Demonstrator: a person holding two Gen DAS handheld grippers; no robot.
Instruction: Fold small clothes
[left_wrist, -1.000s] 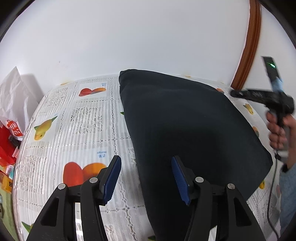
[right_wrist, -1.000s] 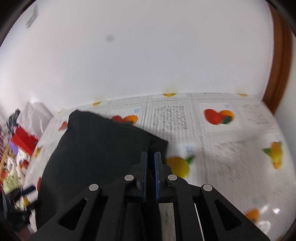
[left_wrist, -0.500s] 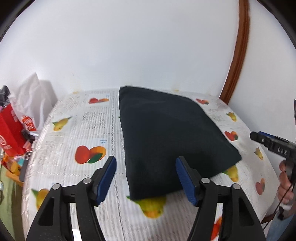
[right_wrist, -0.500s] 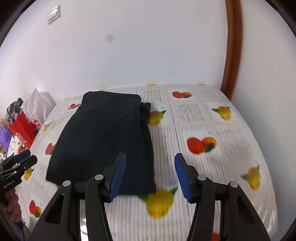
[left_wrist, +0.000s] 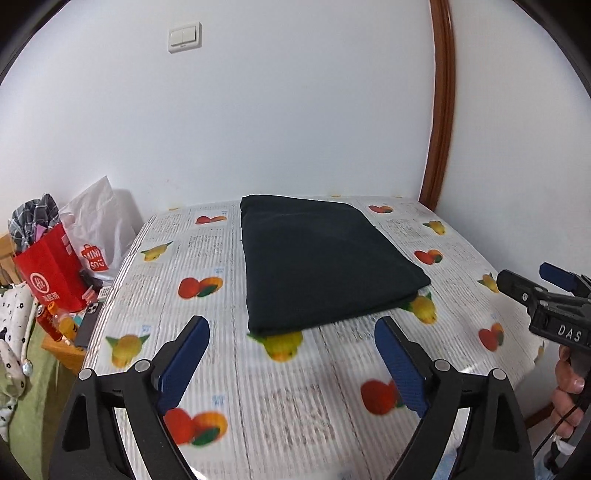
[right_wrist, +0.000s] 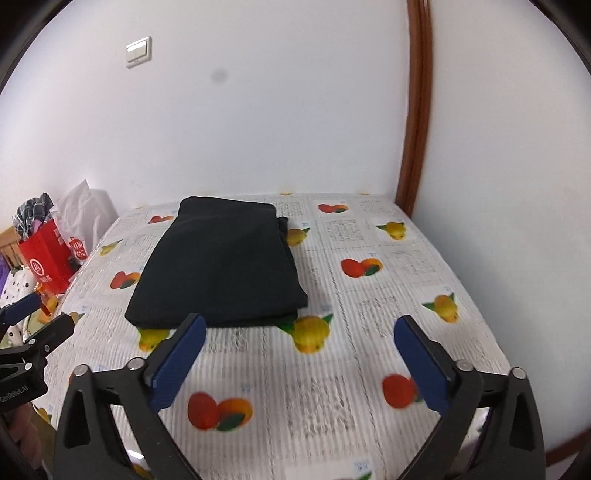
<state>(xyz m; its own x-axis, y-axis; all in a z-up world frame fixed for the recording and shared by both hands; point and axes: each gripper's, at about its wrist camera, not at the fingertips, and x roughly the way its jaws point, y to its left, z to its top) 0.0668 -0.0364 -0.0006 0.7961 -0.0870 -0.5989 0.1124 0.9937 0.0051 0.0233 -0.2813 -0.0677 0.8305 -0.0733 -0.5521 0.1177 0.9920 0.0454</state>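
- Off the worktop's left edge a red shopping bag (left_wrist: 51, 266) stuffed with checked cloth and a white plastic bag (left_wrist: 98, 225) are parked on lower furniture, probably to keep clutter away from the folding area.
- The left hand-held gripper (left_wrist: 291, 360) hangs above the near part of the worktop (left_wrist: 229, 369), its blue pads spread wide with nothing between them; its jaws have just been opening, which reads as a release after the fold.
- The black garment (left_wrist: 321, 266) lies folded into a neat rectangle on the far middle of the fruit-patterned cloth, flat, with layered edges showing along its near side and right side. It sits well clear of both grippers and is touched by neither.
- The right hand-held gripper (right_wrist: 297, 358) also stands wide and empty over the near worktop, aimed at the garment's near edge; its jaws have just been opening too. In the left wrist view it shows at the right border, held in a person's hand (left_wrist: 569, 384).
- Judging by the tidy rectangle and both tools drawn clear, this piece looks finished, or nearly so.
- At the far right, a brown wooden door frame (right_wrist: 415, 110) rises beside the worktop's corner.
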